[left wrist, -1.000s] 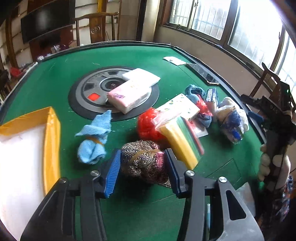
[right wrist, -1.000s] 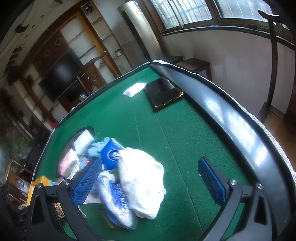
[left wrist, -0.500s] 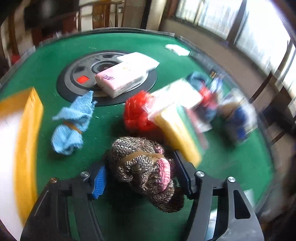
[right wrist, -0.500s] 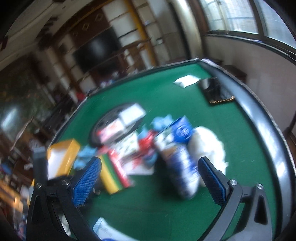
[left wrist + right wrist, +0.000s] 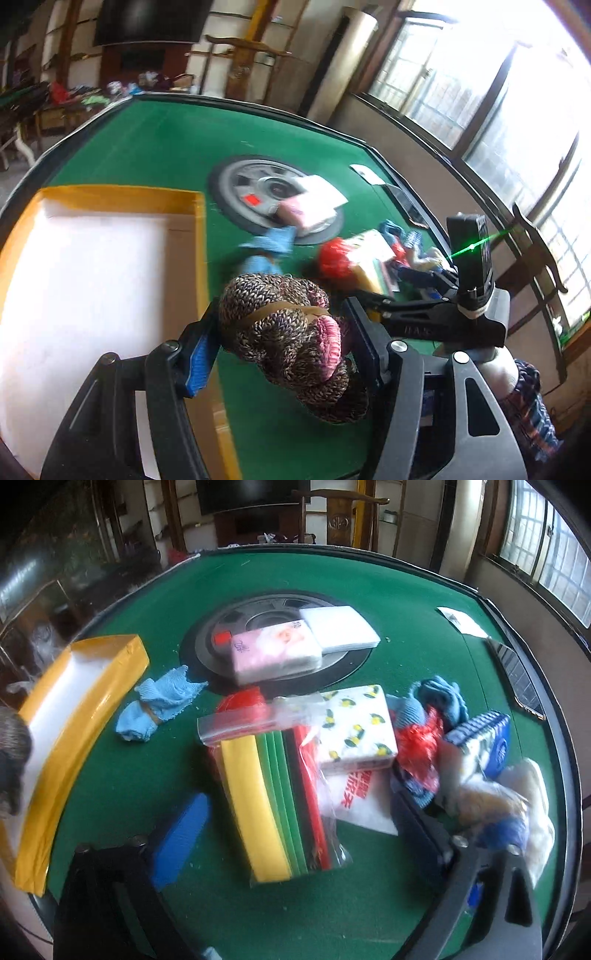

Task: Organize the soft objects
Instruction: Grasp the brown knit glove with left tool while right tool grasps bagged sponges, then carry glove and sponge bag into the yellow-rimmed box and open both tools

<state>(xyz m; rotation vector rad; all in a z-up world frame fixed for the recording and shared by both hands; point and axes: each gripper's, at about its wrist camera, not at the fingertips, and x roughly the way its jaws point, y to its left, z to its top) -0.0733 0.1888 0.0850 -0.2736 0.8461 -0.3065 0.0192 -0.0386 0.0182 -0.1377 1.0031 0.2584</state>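
Observation:
My left gripper [image 5: 280,314] is shut on a brown and pink knitted bundle [image 5: 288,332] tied with a band. It hangs above the green felt beside the yellow box [image 5: 122,194], which has a white floor. The same bundle [image 5: 13,749] shows at the left edge of the right wrist view, over the yellow box [image 5: 85,716]. My right gripper [image 5: 299,794] points down at a clear bag of yellow, green and red sponges [image 5: 266,805]. Its jaws are closing with the bag between them, and the pads stand clear of it.
On the green table [image 5: 147,590] lie a blue cloth roll [image 5: 155,709], a pink tissue pack [image 5: 273,653], a white pack [image 5: 340,627], a lemon-print pack [image 5: 354,723], red mesh [image 5: 417,746], a blue tissue pack [image 5: 484,738] and a white bag [image 5: 532,805]. A dark tablet [image 5: 517,675] lies at the right rim.
The left gripper has lifted the knitted bundle off the felt and carried it toward the yellow box. The right gripper swung from the white bag over to the sponge bag, jaws narrowing.

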